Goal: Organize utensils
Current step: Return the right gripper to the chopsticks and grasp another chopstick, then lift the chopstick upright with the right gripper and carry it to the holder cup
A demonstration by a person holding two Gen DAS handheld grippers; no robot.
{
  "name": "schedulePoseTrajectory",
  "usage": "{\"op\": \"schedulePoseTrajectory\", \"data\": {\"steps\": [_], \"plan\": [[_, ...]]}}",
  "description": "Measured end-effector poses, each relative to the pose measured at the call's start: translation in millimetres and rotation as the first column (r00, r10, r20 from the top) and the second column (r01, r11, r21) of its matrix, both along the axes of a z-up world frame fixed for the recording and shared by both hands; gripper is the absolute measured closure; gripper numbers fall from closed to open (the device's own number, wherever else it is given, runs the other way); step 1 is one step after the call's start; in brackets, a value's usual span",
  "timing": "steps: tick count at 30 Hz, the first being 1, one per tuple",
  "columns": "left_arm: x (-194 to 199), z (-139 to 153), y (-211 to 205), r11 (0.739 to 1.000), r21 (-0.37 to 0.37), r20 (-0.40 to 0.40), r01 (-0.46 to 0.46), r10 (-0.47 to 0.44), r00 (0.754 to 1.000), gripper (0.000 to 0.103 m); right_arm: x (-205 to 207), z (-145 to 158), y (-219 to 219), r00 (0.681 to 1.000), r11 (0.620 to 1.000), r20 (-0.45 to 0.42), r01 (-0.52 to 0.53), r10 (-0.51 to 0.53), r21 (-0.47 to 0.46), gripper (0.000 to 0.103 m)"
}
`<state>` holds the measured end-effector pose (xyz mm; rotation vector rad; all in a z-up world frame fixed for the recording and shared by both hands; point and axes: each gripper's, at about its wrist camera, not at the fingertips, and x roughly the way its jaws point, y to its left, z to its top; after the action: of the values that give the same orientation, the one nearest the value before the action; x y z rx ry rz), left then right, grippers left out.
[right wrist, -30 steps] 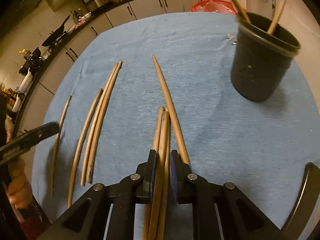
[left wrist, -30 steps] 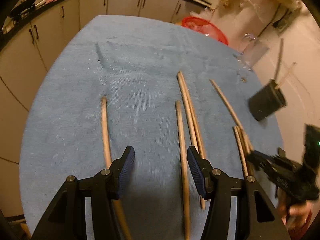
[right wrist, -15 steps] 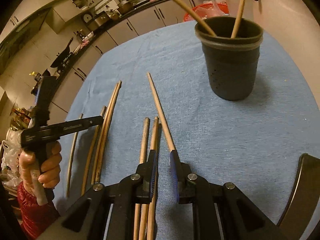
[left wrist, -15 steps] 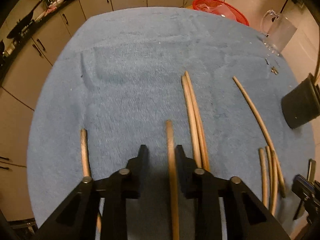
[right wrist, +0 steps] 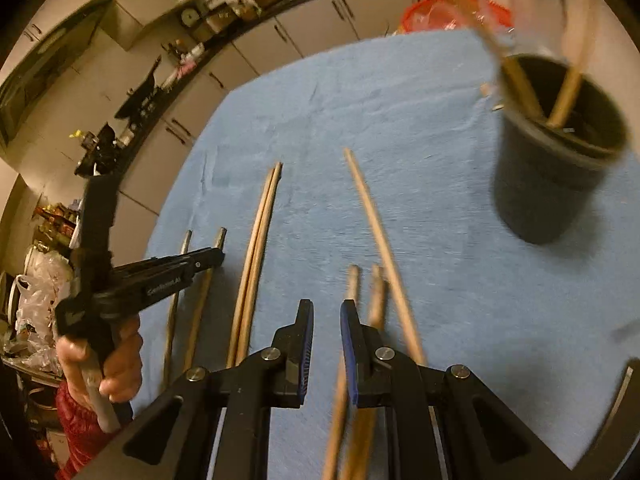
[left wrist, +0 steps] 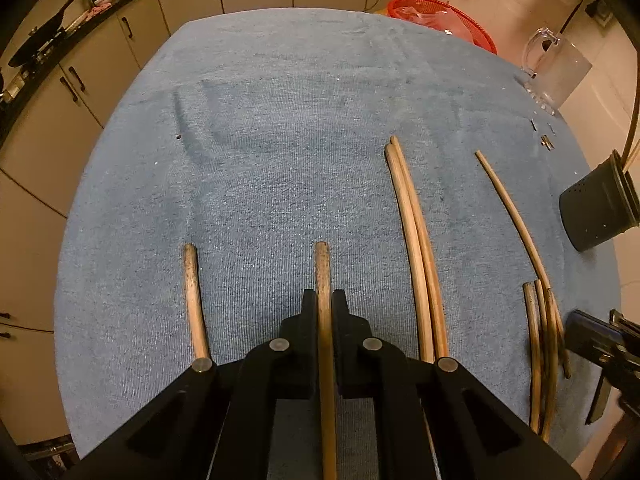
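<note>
Left gripper [left wrist: 323,306] now clamped on a chopstick [left wrist: 322,268] lying on the blue-covered bench [left wrist: 280,160], a second ago wide open above it; right gripper [right wrist: 326,320] narrowly parted, empty, near the black holder [right wrist: 552,176]; ready for lifting.

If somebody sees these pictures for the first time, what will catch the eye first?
Probably the wooden chopsticks lying in rows on the blue cloth. Next, the left gripper clamped on one chopstick at the near edge, and the black cup holding two more on the right.
</note>
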<state>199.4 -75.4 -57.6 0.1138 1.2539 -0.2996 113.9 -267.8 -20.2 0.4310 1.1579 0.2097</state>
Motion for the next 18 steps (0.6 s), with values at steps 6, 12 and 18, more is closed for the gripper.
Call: {"op": "schedulePoseTrajectory", "data": {"steps": [6,12,18], "plan": [[10,-1,12,0.999,-0.043,-0.023,0.025,-0.026,0.999,0.095,22,-19,11,0.996,0.985,-0.087,0.019,-0.035,-0.174,0.086],[13,-1,-1,0.999,0.000,0.017,0.045,-0.045,0.999,0.096,35,-24,28,0.995,0.968,-0.096,-0.026,0.002,-0.249,0.086],[4,10,5,0.996,-0.080,0.049,0.037,-0.033,0.998,0.096,35,-7,46,0.999,0.970,-0.022,-0.041,0.036,-0.239,0.095]]}}
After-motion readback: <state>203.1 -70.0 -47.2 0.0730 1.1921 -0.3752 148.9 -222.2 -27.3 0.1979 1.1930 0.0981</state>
